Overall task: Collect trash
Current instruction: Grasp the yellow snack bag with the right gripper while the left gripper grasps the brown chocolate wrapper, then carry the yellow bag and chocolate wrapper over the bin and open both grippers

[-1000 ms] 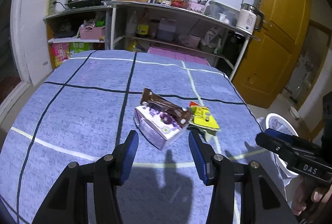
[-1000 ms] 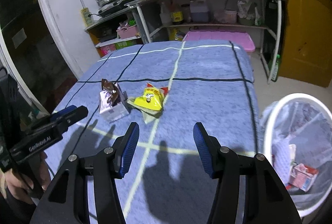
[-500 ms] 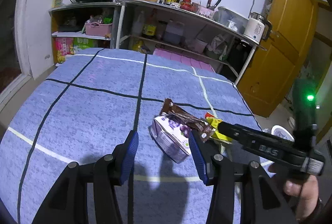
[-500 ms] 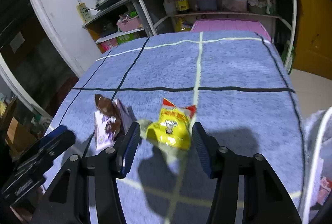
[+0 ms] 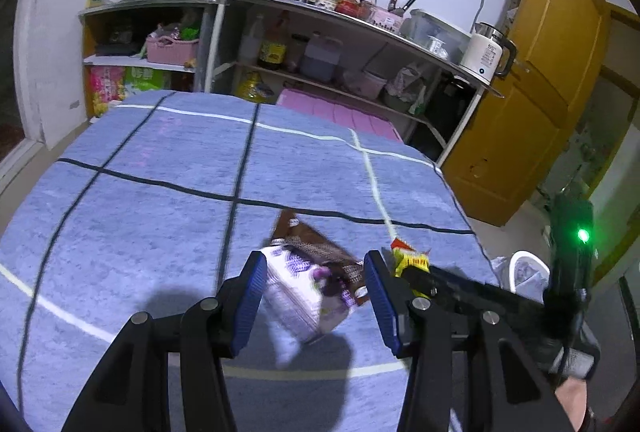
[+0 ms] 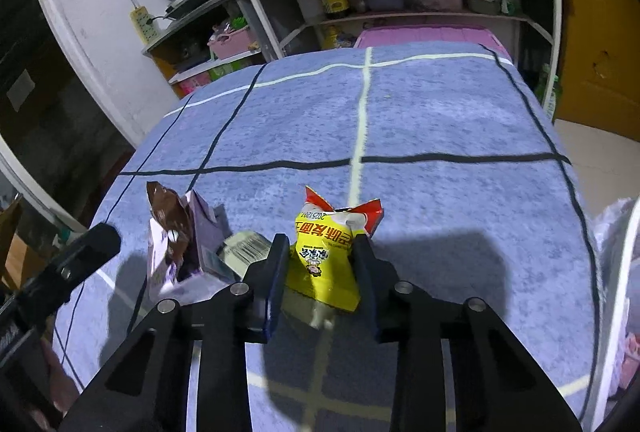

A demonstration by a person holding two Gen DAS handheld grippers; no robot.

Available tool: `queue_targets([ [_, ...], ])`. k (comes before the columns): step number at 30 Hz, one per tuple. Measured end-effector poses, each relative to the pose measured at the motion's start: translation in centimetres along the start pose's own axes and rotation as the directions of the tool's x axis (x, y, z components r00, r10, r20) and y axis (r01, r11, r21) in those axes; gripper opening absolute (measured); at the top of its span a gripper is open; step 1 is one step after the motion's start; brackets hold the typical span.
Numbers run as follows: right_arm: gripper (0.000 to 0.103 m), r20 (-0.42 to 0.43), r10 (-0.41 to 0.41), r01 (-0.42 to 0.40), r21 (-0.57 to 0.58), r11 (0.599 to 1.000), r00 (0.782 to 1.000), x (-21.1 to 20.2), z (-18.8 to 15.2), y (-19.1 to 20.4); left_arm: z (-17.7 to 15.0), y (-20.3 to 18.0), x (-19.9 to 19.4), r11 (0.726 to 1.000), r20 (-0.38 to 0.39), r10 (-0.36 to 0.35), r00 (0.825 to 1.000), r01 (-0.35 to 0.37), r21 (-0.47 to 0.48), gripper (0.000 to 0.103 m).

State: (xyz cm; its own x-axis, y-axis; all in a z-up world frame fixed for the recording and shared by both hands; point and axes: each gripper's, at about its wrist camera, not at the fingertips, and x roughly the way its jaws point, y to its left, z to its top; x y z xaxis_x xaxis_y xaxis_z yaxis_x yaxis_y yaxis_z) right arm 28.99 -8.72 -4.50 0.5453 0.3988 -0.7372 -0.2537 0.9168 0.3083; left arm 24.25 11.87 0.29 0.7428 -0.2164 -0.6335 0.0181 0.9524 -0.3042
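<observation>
You are bringing both grippers onto the trash lying on the table (image 6: 440, 120).

Your right gripper (image 6: 320, 252) is closing its fingers against the two sides of the yellow snack packet (image 6: 324, 264), which is sitting between them. Your left gripper (image 5: 316, 296) is holding its fingers spread wide, with the purple carton (image 5: 300, 292) lying between them and not gripped; the brown wrapper (image 5: 316, 248) is resting on the carton's far end. The white trash bin (image 6: 616, 312) is standing off the table edge to the right of your right gripper.
</observation>
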Motion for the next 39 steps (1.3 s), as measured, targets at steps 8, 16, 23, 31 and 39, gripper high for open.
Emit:
queue_targets([
  [8,0.033,0.024,-0.011,0.010,0.024,1.000,1.000,-2.4,-1.3,-1.9,0.5,-1.9,3.6,0.998,-0.058,0.058,0.997,-0.060,-0.031,0.050],
  [16,0.033,0.024,-0.002,0.001,0.040,0.999,1.000,-3.3,-2.2,-3.3,-0.1,-2.5,4.5,0.987,-0.048,0.159,0.986,-0.158,0.025,0.019],
  [23,0.033,0.030,-0.001,0.000,0.036,0.999,1.000,-4.3,-3.2,-3.7,-0.9,-2.9,3.5,0.991,-0.036,0.121,0.992,-0.119,0.064,0.019],
  [31,0.033,0.053,-0.016,0.014,0.028,1.000,0.998,-6.2,-4.1,-3.8,-2.5,-4.5,0.7,0.992,-0.008,0.040,0.999,-0.038,0.122,0.018],
  [39,0.033,0.069,-0.044,0.044,0.007,0.999,0.997,-8.6,-6.1,-3.8,-5.2,-6.5,-1.8,0.986,-0.022,-0.017,1.000,0.020,0.165,0.018],
])
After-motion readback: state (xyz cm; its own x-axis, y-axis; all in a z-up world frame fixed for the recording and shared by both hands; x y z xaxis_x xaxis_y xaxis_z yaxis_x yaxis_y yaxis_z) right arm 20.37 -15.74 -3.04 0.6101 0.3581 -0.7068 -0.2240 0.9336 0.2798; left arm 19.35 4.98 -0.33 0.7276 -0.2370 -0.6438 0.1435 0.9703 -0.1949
